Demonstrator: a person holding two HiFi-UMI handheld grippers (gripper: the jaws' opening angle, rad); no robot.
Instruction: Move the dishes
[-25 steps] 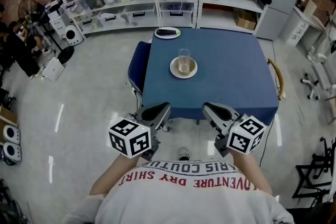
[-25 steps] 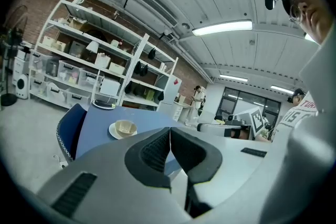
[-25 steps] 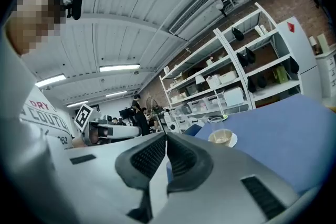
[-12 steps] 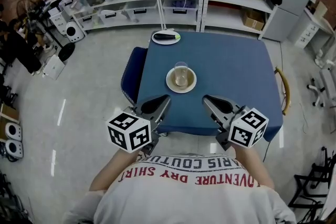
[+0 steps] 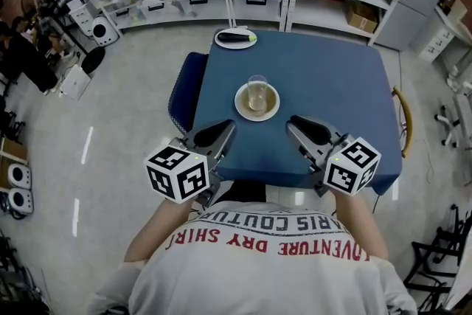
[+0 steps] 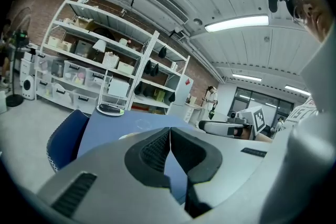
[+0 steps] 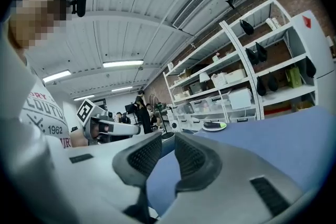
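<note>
One step closer, person stood at counter point(image 5: 335, 85) | left claw point(image 5: 224, 131) was pressed together | right claw point(image 5: 296, 126) was just parting, empty | saucer point(image 5: 257, 101) lay untouched

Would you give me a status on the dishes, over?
Left tongs shut, right tongs just cracked open, both empty. Glass on saucer mid-table, plate at far corner, untouched. Nothing in the way.

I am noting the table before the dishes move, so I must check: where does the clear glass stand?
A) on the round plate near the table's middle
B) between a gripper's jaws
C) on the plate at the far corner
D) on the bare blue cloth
A: the head view shows the glass upright on the round plate near the middle of the blue table.
</note>
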